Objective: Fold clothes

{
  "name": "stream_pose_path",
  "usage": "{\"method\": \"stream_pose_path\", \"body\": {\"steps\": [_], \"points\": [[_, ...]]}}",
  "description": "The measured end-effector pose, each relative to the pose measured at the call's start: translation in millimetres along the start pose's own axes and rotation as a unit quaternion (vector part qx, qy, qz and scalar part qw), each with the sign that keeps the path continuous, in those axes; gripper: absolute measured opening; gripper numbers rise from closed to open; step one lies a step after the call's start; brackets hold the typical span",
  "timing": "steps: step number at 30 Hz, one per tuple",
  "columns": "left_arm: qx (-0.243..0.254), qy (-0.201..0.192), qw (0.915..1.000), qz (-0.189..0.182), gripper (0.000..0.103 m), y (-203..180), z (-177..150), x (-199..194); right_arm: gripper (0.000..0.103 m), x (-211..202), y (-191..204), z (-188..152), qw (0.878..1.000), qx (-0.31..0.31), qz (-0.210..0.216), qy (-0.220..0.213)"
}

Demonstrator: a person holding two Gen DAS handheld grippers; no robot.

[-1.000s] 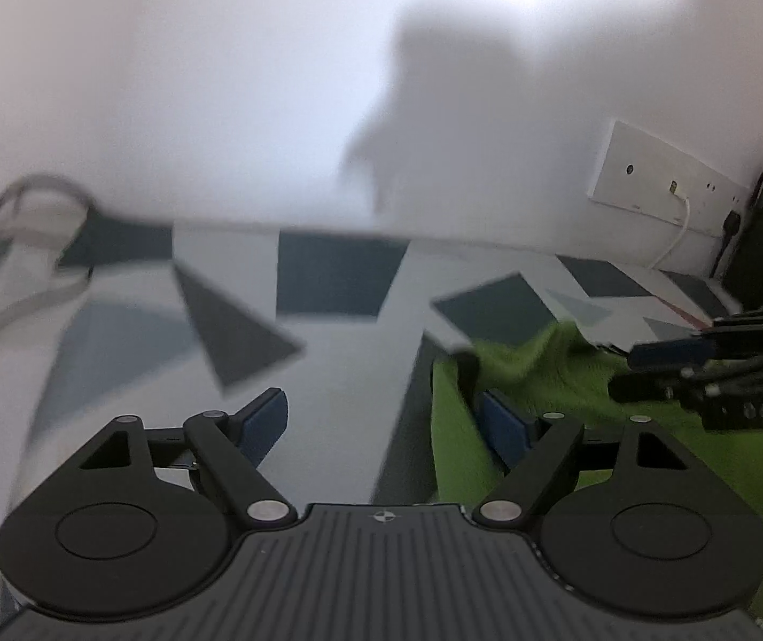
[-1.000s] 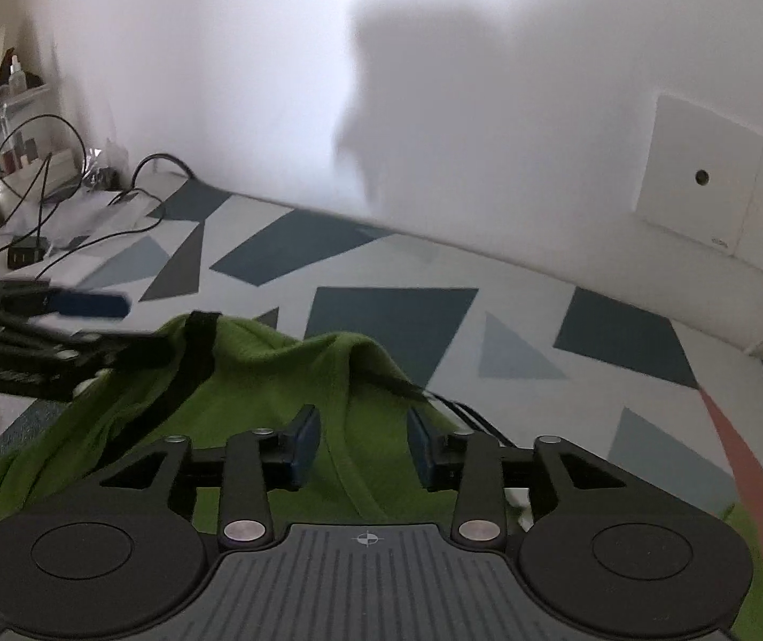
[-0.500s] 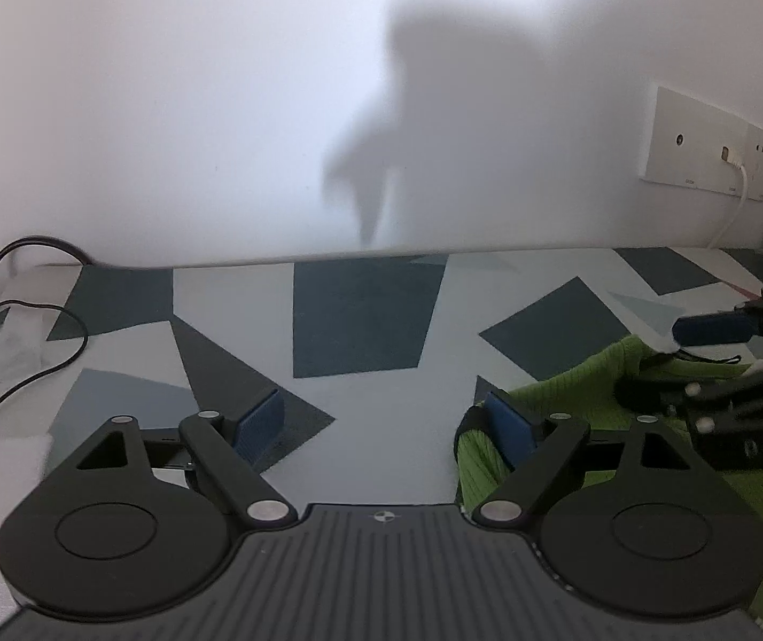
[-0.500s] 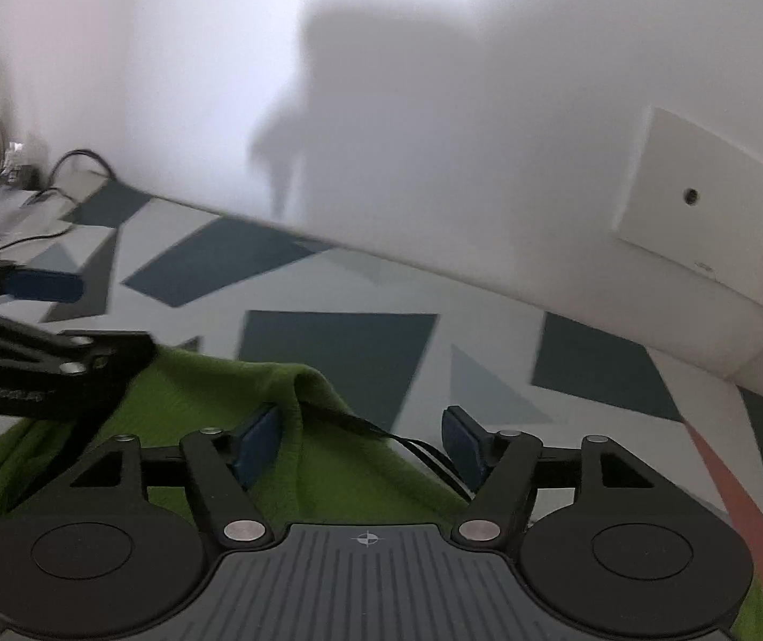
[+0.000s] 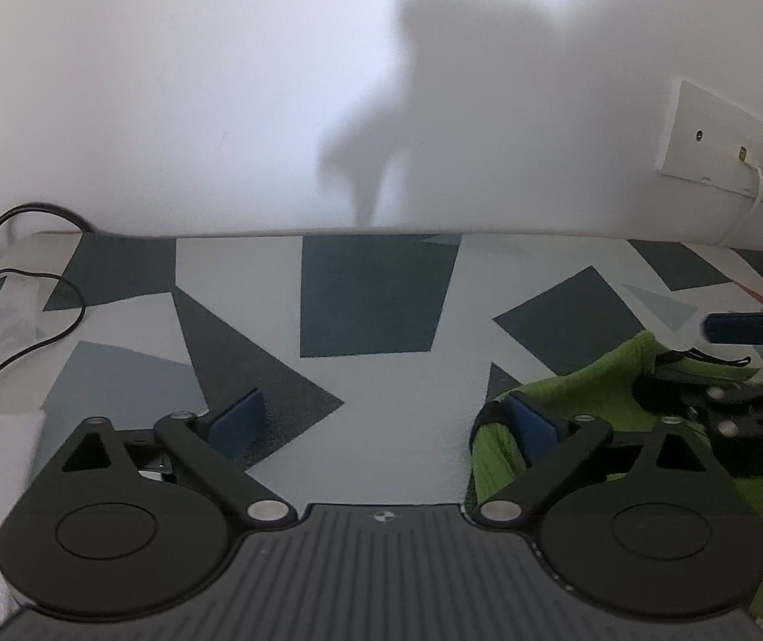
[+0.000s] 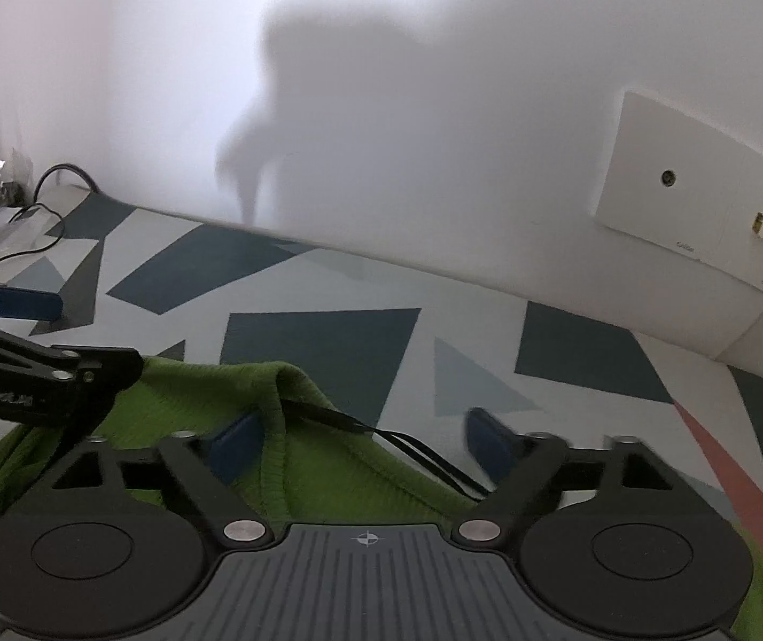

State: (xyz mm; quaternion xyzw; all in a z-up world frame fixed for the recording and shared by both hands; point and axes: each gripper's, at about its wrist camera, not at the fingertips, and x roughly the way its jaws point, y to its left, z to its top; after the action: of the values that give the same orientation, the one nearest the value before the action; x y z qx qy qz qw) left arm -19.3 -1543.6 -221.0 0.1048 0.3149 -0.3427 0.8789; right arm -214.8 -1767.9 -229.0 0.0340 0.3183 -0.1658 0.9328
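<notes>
Your right gripper [image 6: 365, 432] has spread its jaws since a second ago, releasing the green garment [image 6: 322, 459] onto the patterned table [image 6: 322, 342]. Your left gripper [image 5: 381, 422] stays released at its edge. Judged: fold placed.

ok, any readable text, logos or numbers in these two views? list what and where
"DAS": white letters on the right gripper, cut off by the left wrist view's edge.
Left gripper: white lettering seen in the right wrist view, blurred and unreadable.
Wall socket panel: small grey print at its lower edge, too small to read.
Green garment: no text visible.
</notes>
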Motion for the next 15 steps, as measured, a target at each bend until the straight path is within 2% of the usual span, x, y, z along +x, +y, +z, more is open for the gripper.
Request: {"method": "stream_pose_path", "body": {"steps": [1, 2, 7, 10, 15], "points": [[0.000, 0.001, 1.0000, 0.000, 0.101, 0.0, -0.1, 0.4, 0.099, -6.2, 0.0, -0.8, 1.000, -0.002, 0.000, -0.012], [0.001, 0.002, 1.0000, 0.001, 0.102, 0.0, -0.1, 0.8, 0.101, -13.0, -0.5, -1.0, 1.000, -0.004, -0.001, -0.024], [0.002, 0.003, 1.0000, 0.002, 0.102, -0.6, -1.3, 0.1, 0.102, -60.3, -29.4, 9.0, 0.998, 0.023, -0.018, -0.063], [0.000, 0.001, 1.0000, 0.001, 0.102, 0.4, -2.3, -0.6, 0.102, -87.2, -59.3, 11.4, 0.997, 0.026, -0.049, -0.047], [0.000, 0.001, 1.0000, 0.003, 0.102, -0.3, -3.4, -0.8, 0.102, -118.8, -116.8, -10.9, 0.995, 0.049, -0.080, -0.020]]}}
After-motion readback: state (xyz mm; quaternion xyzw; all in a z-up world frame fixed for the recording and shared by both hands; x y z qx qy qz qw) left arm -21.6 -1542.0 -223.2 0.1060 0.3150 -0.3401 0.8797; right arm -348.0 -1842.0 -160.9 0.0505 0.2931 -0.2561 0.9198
